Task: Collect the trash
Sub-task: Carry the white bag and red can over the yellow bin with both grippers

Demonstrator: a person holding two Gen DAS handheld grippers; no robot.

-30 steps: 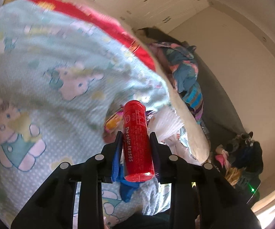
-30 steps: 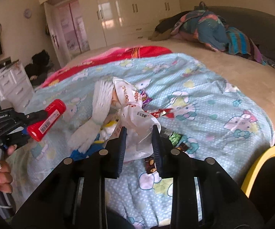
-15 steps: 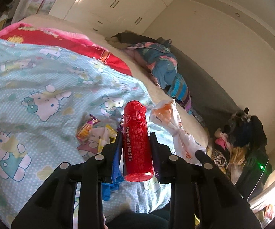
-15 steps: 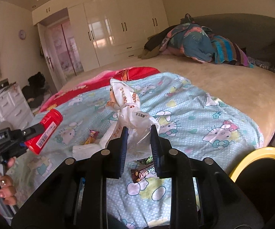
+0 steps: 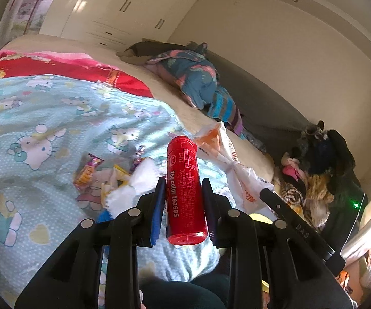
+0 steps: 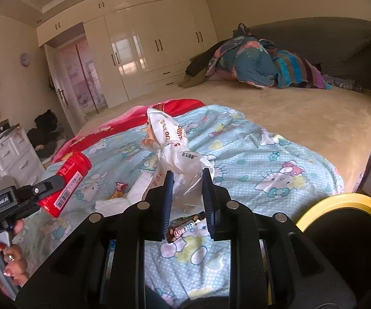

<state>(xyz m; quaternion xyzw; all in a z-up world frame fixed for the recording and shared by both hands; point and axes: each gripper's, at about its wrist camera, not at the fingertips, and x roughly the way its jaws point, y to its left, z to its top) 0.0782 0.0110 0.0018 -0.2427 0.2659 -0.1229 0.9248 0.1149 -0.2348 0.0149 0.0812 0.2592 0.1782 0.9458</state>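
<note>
The red can [image 5: 185, 188] sits tight between the two fingers of the left gripper [image 5: 184, 195], lifted above the bed. The white plastic bag [image 6: 177, 154] is pinched in the right gripper [image 6: 186, 193], whose jaws are almost closed on the thin plastic. A second ago both tongs were low over the pile of rubbish. Now they have come up and back, so more of the room shows and the bag hangs free of the blue cat blanket [image 6: 275, 164].

That likely means two pieces are picked up and ready to carry to the yellow-rimmed bin [image 6: 340, 206], which is just beside the right gripper.

More trash lies on the blanket: a chocolate bar wrapper [image 6: 185, 228], a small sweet wrapper [image 6: 118, 189] and a white tissue [image 6: 115, 202]. So the job looks only partly done.
</note>
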